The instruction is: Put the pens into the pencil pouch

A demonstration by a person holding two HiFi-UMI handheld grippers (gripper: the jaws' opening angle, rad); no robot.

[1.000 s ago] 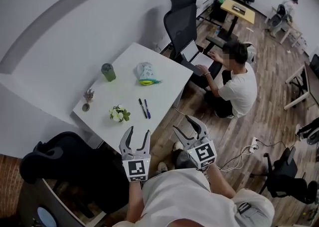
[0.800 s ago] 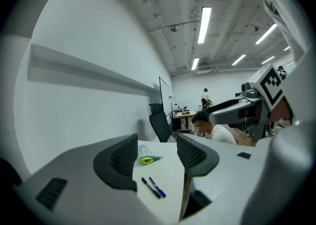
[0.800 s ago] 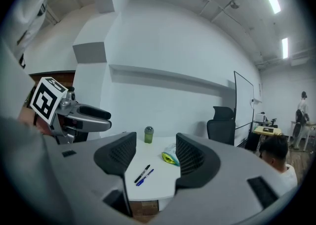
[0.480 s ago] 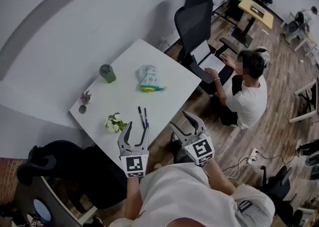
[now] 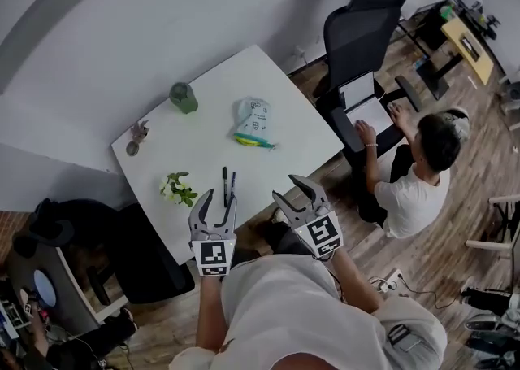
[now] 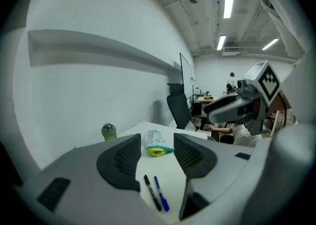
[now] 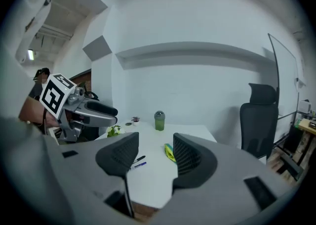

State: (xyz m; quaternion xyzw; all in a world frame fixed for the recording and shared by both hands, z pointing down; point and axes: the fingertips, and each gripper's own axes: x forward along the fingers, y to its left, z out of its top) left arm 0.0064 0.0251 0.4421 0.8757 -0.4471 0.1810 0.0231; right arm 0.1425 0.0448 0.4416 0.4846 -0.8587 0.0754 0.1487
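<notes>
The task is only just getting under way, with neither pen in the pouch yet. The slim black pen point(image 5: 224, 183) and the slim blue pen point(image 5: 231, 184) are lying side by side, almost touching, near the close edge of the white rectangular tabletop point(image 5: 203, 137). The pale green fabric pencil pouch with a yellow end point(image 5: 253, 120) is resting well apart from them, farther across the tabletop. Whether its mouth is unzipped I cannot tell.

The left tool point(image 5: 219, 198) is hovering just short of the pens. Its jaws are spread and closing, with nothing pinched between them; the left gripper view is showing the pens on the tabletop beyond the pads. The right tool point(image 5: 286, 188) is hanging off the tabletop's edge, beside the left one, its jaws also spread, narrowing and empty.

As I judge it, everything is remaining to be done: gripping each pen, carrying it to the pouch and sliding it inside.
</notes>
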